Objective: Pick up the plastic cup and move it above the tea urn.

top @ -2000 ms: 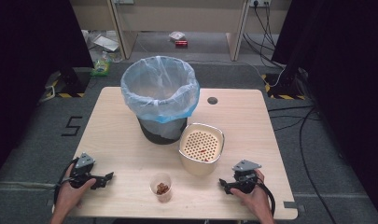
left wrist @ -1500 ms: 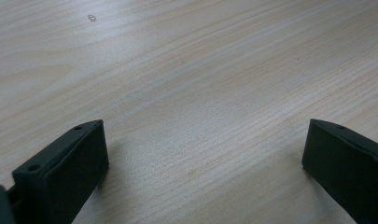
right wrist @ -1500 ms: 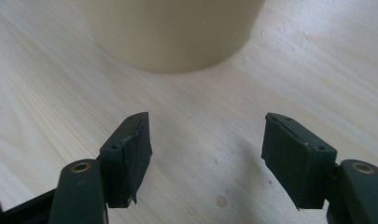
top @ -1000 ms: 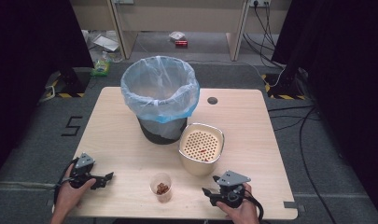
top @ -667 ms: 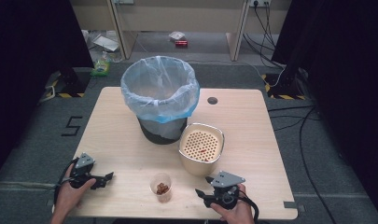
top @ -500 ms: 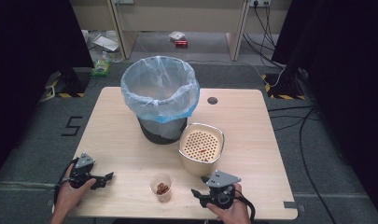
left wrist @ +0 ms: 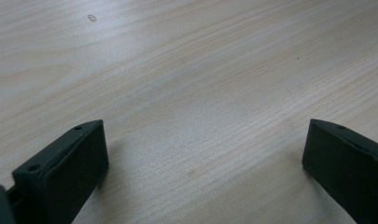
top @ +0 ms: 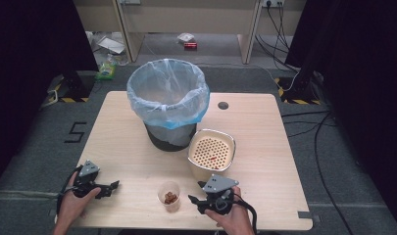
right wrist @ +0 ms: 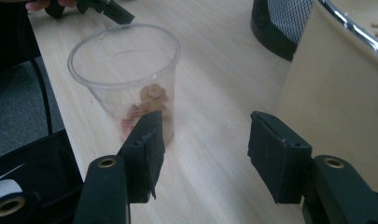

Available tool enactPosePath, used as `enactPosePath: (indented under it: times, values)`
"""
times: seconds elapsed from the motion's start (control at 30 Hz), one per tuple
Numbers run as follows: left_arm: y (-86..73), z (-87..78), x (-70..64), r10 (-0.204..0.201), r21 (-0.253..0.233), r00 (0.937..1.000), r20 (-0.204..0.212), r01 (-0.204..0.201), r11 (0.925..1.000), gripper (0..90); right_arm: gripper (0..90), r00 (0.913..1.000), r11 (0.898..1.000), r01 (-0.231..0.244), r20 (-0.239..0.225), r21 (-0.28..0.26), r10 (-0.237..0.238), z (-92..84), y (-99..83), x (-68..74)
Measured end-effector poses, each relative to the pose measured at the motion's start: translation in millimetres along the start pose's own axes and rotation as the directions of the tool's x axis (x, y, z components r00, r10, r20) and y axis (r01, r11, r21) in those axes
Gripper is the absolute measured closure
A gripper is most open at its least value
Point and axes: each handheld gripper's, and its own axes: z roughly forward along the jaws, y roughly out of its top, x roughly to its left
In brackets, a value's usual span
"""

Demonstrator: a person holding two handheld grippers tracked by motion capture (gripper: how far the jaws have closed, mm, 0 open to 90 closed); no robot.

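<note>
A clear plastic cup [top: 169, 196] with brown bits in its bottom stands near the table's front edge. My right gripper [top: 194, 201] sits just right of it, pointing left at it. In the right gripper view the cup [right wrist: 126, 79] stands ahead of the left jaw, and the right gripper [right wrist: 203, 135] is open. Its jaws have just been closing a little, with nothing between the pads. My left gripper [top: 112, 186] rests at the front left, jaws wide apart. In its own view the left gripper [left wrist: 205, 154] is over bare wood.
A black bin lined with a blue bag [top: 167, 98] stands mid-table. In front of it, to the right, is a cream container with a perforated lid [top: 211, 154]. Its wall [right wrist: 345, 93] is close to my right jaw. The wooden table [top: 264, 147] has bare room at right.
My right gripper has moved left along the front edge, from the right side to just beside the cup. The left gripper has stayed put.
</note>
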Motion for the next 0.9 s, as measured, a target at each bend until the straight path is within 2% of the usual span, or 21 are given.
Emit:
enactPosePath:
  times: [0.53,0.63,0.67,0.9]
  values:
    - [0.0,-0.1,-0.1,0.0,0.001,1.0,0.0,0.0,1.0,0.0,48.4,0.9988,0.998,0.04,-0.026,-0.039,-0.041,8.7,39.7,5.2]
    - [0.0,-0.1,0.0,0.0,0.001,1.0,0.0,0.0,1.0,0.0,48.7,0.9974,0.998,0.054,-0.046,-0.018,-0.055,18.0,45.7,9.0]
    - [0.0,-0.1,0.0,0.0,0.001,1.0,0.0,0.0,1.0,0.0,49.8,0.9962,0.998,0.064,-0.06,0.003,-0.064,25.8,47.9,10.5]
    - [0.0,-0.1,0.0,0.0,0.001,1.0,0.0,0.0,1.0,0.0,55.8,0.9948,0.997,0.07,-0.076,0.041,-0.067,44.3,50.5,9.3]
